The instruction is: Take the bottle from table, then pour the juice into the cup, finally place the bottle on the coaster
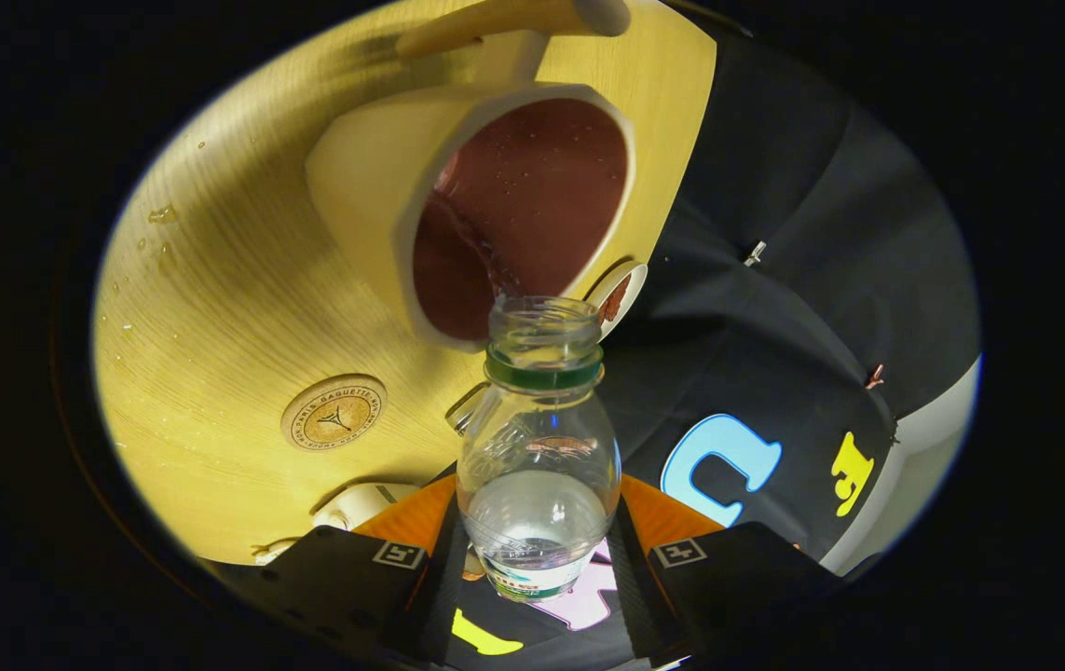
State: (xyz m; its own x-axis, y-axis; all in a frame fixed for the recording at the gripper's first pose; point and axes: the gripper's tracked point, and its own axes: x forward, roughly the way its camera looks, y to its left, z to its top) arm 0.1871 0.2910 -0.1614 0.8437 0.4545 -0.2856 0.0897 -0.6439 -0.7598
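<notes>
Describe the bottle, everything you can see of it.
The bottle is small and of clear plastic, with a green ring below its threaded neck and no cap on. It sits between the fingers of the gripper, both pressing its sides near the base. It is tipped toward the cup, its open mouth at the cup's rim, a thin stream running into the reddish-brown interior. Clear liquid remains in its lower part, and a label band wraps its base.
</notes>
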